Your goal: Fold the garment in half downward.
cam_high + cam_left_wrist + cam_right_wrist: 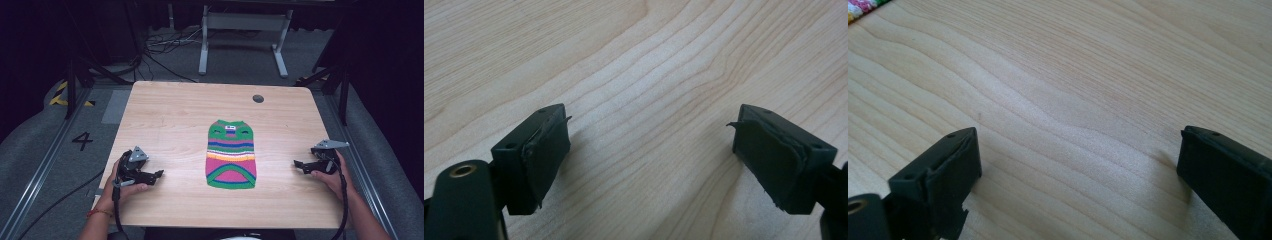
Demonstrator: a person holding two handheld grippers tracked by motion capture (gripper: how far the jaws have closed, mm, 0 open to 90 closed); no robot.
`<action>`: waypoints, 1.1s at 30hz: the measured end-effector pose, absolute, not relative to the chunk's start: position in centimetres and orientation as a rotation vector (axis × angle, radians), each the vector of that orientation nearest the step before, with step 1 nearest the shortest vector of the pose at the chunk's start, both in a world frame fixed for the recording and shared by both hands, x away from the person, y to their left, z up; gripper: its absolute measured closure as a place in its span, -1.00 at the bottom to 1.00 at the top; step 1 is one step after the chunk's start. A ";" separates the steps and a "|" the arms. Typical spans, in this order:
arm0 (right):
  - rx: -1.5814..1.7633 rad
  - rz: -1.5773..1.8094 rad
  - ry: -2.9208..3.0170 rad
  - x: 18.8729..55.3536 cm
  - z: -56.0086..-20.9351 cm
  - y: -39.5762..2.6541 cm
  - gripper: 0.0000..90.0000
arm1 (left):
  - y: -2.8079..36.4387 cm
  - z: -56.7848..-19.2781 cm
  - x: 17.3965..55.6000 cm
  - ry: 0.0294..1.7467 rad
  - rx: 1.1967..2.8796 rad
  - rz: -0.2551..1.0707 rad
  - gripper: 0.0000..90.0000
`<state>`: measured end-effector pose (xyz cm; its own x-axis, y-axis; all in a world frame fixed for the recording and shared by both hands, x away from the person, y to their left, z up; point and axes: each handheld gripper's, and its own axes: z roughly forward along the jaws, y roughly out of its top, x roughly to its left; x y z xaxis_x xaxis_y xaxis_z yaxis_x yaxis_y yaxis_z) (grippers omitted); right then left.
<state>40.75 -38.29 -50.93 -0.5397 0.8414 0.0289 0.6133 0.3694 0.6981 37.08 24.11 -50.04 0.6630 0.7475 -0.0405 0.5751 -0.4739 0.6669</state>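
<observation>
A small knitted garment [231, 154] with green, blue, yellow and pink stripes lies flat in the middle of the wooden table [170, 120]. My left gripper [159, 174] rests on the table to its left, held by a hand, jaws pointing toward the garment. In the left gripper view its jaws [649, 160] stand wide apart over bare wood with nothing between them. My right gripper [298, 164] sits to the garment's right, jaws pointing left. In the right gripper view the gripper [1078, 180] is open over bare wood, and a corner of the garment [863, 9] shows at top left.
A round grommet hole [258, 98] sits near the table's far edge. Beyond the table stand a grey desk frame [245, 35] and loose cables [165, 47] on the carpet. A rail [45, 160] runs along the floor at the left.
</observation>
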 end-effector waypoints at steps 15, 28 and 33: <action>1.173 1.022 2.359 40.6 -48.9 -37.1 -0.40 | 23.6 -48.0 38.6 0.963 2.236 0.353 -0.52; 1.076 1.061 2.411 43.3 -46.7 -33.2 -0.22 | 19.7 -46.8 42.8 0.887 2.217 0.365 -0.44; 1.057 1.077 2.422 44.5 -46.7 -31.6 -0.20 | 18.3 -46.8 44.3 0.868 2.226 0.373 -0.42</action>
